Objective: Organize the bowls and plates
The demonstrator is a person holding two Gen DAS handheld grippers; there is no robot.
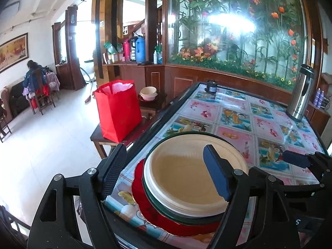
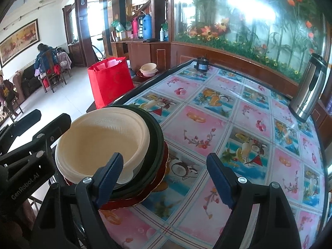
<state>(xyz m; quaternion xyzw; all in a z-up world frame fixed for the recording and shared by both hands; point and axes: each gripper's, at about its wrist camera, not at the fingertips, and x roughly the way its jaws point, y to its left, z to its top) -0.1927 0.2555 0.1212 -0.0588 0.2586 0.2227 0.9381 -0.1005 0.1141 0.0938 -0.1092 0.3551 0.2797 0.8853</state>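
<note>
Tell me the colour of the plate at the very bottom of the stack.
Red plate with a scalloped, gold-trimmed edge, under the dark green dish. Clearest in the left wrist view.

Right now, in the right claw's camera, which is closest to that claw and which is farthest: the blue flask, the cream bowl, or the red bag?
1. The cream bowl: nearest, on the stack beside the right claw's left finger.
2. The red bag: farther, beyond the table's left edge.
3. The blue flask: farthest, on the wooden counter at the back.
</note>
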